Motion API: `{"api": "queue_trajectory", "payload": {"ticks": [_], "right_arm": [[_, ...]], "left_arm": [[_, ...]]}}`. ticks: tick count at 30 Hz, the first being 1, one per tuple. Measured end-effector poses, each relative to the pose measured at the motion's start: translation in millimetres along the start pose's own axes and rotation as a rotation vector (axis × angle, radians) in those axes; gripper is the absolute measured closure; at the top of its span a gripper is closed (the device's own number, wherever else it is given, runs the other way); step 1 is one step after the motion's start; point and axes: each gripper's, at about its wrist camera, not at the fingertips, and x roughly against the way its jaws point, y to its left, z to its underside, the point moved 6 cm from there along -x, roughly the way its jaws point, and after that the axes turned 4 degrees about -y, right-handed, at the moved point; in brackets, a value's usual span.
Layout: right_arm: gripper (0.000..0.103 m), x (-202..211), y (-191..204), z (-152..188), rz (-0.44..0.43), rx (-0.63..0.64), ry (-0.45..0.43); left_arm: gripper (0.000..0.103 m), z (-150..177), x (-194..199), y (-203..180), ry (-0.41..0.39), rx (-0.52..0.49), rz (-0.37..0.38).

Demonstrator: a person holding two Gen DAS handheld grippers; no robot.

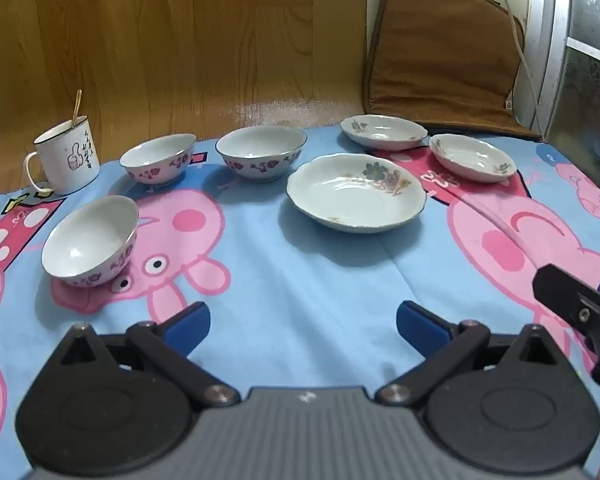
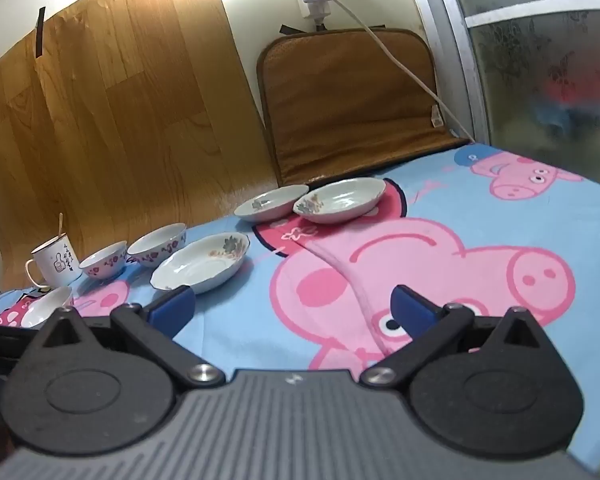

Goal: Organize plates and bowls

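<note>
Noting both the left gripper (image 1: pixel 302 324) and the right gripper (image 2: pixel 292 308) spread wide and empty over the cartoon-print blue cloth (image 1: pixel 300 264): three white floral ceramic bowls (image 1: pixel 92 240) lie ahead-left, nearer the left gripper, three shallow white flowered plates (image 1: pixel 356 192) ahead-right.

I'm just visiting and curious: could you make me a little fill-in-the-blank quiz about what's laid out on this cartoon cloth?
1. The number of bowls with purple flowers on the cloth is ____.
2. The number of shallow plates is ____.
3. The thin stick stands in the white ____ with a thumbs-up drawing.
4. Both the left hand-held gripper and the right hand-held gripper have jaws standing ____, holding nothing.

Missing words: three; three; mug; open
</note>
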Motion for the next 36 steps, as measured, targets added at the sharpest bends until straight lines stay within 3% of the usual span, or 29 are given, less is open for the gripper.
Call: {"api": "queue_trajectory", "payload": {"ticks": [4,6,11,27,36], "right_arm": [[0.0,-1.5,-5.6,-2.9,0.005,0.001,-0.011],[0.0,0.6,-9.0,0.2,0.008,0.002,-0.021],[0.0,5.1,0.9,5.6,0.001,0.015,-0.042],[0.01,1.7,-8.4,2.2,-0.012,-0.004,-0.033],[0.011,-3.3,-5.1,3.8,0.001,0.003,-0.023]], "left_arm": [[0.0,10.6,3.9,-3.0,-0.013,0.032,0.047],[0.0,7.1,-7.7,-4.6,0.044,0.035,0.094],[0.0,5.0,-4.7,-11.2,0.031,0.043,0.129],[0.008,0.9,-10.4,-2.8,-0.028,0.061,0.047],[0.009,5.1,-15.4,-1.9,-0.058,0.034,0.021]]}}
